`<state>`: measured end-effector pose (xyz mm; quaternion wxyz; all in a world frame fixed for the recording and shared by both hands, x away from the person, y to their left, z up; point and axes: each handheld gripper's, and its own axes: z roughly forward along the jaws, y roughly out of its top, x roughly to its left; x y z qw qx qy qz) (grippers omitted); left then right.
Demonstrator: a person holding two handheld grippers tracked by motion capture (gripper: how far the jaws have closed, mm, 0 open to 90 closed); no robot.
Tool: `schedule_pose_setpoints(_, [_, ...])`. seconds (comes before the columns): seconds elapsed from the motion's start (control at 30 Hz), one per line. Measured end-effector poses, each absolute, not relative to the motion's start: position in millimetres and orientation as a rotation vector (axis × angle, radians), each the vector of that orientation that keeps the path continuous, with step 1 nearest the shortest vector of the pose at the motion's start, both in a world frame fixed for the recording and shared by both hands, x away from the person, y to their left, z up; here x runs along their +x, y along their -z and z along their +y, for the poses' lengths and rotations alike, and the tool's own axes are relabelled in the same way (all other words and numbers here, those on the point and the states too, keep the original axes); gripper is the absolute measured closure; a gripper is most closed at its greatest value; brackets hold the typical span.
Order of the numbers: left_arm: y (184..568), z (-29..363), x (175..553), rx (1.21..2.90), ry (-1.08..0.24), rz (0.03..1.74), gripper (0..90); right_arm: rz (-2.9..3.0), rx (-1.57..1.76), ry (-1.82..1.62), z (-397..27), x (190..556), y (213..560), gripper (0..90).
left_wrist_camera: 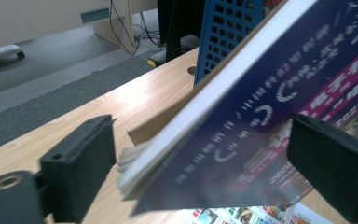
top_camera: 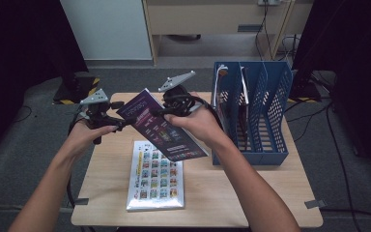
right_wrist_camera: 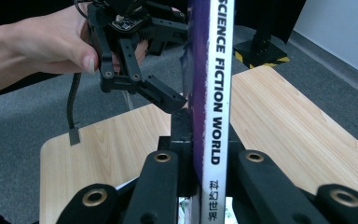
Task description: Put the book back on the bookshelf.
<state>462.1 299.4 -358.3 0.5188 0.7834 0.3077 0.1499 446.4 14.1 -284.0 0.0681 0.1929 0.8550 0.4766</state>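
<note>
A magazine (top_camera: 163, 127) is held above the table (top_camera: 270, 193), left of the file rack (top_camera: 256, 113), over a sheet (top_camera: 155, 176).

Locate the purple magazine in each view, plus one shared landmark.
High view: purple magazine held tilted above the table, centre.
Left gripper view: fills the right half, corner between open jaws.
Right gripper view: edge-on, spine upright at centre.
Shared landmark: wooden table.

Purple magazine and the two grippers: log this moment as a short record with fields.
held item: purple magazine, lifted off the table
right gripper: shut on the magazine's spine
left gripper: jaws open either side of the magazine's corner
on table: white magazine, flat
blue file rack: at the right, some books already in its slots
</note>
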Motion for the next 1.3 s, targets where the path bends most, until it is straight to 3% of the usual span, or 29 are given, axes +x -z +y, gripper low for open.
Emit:
schedule_pose_setpoints(0.27, [360.3, 298.5, 462.7, 1.894, -0.320, 0.733, 18.0, 2.573, 0.583, -1.429, 15.0, 448.5, 284.4, 82.9])
schedule_pose_setpoints(0.77, [368.5, 290.1, 456.0, 1.943, -0.310, 0.723, 68.1, 2.566, 0.659, -1.369, 9.2, 457.7, 296.9, 82.8])
schedule_pose_setpoints(0.9, [369.6, 289.6, 454.8, 1.941, -0.315, 0.727, 73.5, 2.567, 0.659, -1.351, 10.4, 458.0, 299.4, 82.8])
schedule_pose_setpoints(1.3, [358.6, 295.4, 452.3, 1.948, -0.350, 0.726, 76.5, 2.557, 0.688, -1.344, 10.4, 462.2, 302.8, 82.6])
